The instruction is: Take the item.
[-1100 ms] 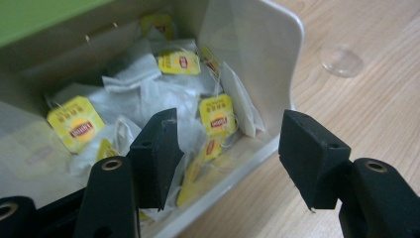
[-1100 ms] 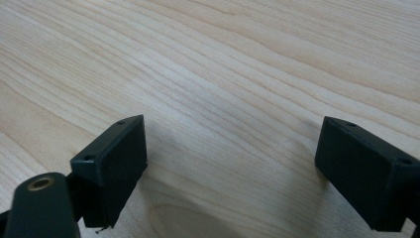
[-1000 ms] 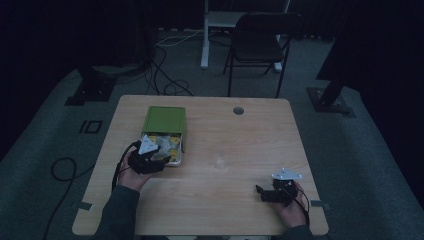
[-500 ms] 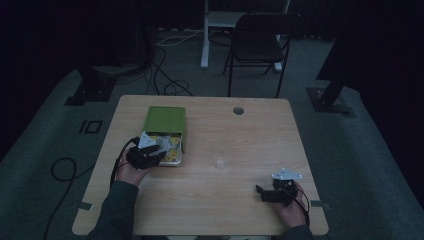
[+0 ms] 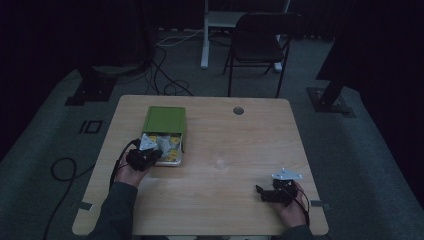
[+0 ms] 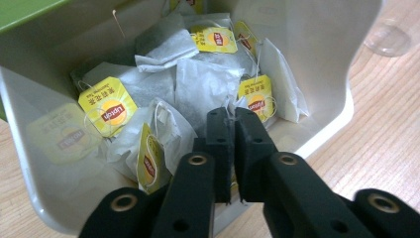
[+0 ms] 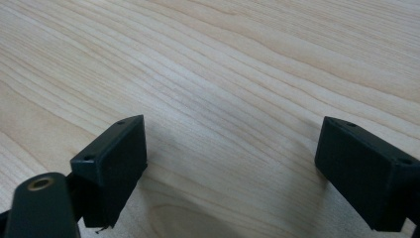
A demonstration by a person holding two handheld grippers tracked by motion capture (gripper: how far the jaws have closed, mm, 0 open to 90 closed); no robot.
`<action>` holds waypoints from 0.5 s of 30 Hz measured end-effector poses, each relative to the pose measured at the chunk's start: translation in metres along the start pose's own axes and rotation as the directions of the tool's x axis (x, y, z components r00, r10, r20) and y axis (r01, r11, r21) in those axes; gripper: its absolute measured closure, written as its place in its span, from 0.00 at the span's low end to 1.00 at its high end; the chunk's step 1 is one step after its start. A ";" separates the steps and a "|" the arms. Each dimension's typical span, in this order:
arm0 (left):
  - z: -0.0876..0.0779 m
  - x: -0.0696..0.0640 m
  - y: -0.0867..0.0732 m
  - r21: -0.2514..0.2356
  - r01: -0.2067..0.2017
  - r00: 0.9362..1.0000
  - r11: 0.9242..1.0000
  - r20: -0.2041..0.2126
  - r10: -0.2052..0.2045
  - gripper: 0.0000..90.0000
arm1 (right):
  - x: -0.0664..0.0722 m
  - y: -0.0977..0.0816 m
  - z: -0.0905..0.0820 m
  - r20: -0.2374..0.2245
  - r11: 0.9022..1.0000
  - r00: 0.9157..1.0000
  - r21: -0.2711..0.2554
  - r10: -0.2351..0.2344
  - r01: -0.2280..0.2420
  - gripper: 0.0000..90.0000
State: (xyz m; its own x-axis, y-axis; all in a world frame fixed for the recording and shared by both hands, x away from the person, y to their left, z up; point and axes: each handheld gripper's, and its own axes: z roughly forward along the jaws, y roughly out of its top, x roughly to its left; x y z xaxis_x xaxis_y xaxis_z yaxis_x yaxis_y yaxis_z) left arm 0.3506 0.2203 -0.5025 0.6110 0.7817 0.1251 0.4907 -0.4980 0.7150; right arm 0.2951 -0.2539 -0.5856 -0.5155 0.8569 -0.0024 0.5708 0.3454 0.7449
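Observation:
An open tin (image 5: 176, 159) with a green lid (image 5: 165, 119) holds several white tea bags (image 6: 198, 84) with yellow Lipton tags (image 6: 106, 105). My left gripper (image 5: 156, 154) reaches over the tin's near wall (image 6: 317, 49). Its jaws have just been closing and now stand together (image 6: 233, 116) among the tea bags. I cannot tell whether any paper or string is nipped between them. My right gripper (image 5: 258, 190) rests low over the bare wood at the table's near right. In the right gripper view it (image 7: 230, 148) is open, with nothing but table between its fingers.
A clear round object (image 6: 386, 37) lies on the wood just beyond the tin. The wooden table (image 5: 225, 140) has a cable hole (image 5: 238, 110) near its far edge. A dark chair (image 5: 260, 40) stands behind the table, with cables on the floor.
My left hand has edged slightly back toward the tin's near end. The right hand has stayed where it was.

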 end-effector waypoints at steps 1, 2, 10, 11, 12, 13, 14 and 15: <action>-0.001 0.000 0.000 0.000 -0.002 1.000 1.000 -0.003 0.002 0.98 | 0.000 0.000 0.000 0.000 1.000 1.000 0.000 0.000 0.000 0.14; -0.001 0.000 0.001 -0.001 -0.002 1.000 1.000 -0.001 0.002 0.99 | 0.000 0.000 0.000 0.000 1.000 1.000 0.000 0.000 0.000 0.14; -0.009 -0.002 0.007 -0.027 -0.008 1.000 1.000 -0.012 0.007 0.99 | 0.000 0.000 0.000 0.000 1.000 1.000 0.000 0.000 0.000 0.14; -0.011 -0.002 0.008 -0.029 -0.011 1.000 1.000 -0.013 0.010 0.99 | 0.000 0.000 0.000 0.000 1.000 1.000 0.000 0.000 0.000 0.14; -0.012 -0.002 0.009 -0.034 -0.011 1.000 0.999 -0.014 0.011 0.99 | 0.000 0.000 0.000 0.000 1.000 1.000 0.000 0.000 0.000 0.14; -0.012 -0.002 0.009 -0.034 -0.011 1.000 0.999 -0.014 0.011 0.99 | 0.000 0.000 0.000 0.000 1.000 1.000 0.000 0.000 0.000 0.14; -0.016 -0.002 0.012 -0.039 -0.016 1.000 0.999 -0.014 0.015 0.99 | 0.000 0.000 0.000 0.000 1.000 1.000 0.000 0.000 0.000 0.14; -0.017 -0.002 0.013 -0.042 -0.016 1.000 0.999 -0.016 0.016 0.99 | 0.000 0.000 0.000 0.000 1.000 1.000 0.000 -0.001 0.001 0.14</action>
State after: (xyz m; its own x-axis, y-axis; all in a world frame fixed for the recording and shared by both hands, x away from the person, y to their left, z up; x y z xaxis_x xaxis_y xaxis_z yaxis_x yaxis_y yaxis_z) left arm 0.3449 0.2184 -0.4821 0.6088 0.7796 0.1471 0.4541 -0.4945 0.7412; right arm 0.2951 -0.2539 -0.5856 -0.5158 0.8567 -0.0028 0.5704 0.3458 0.7450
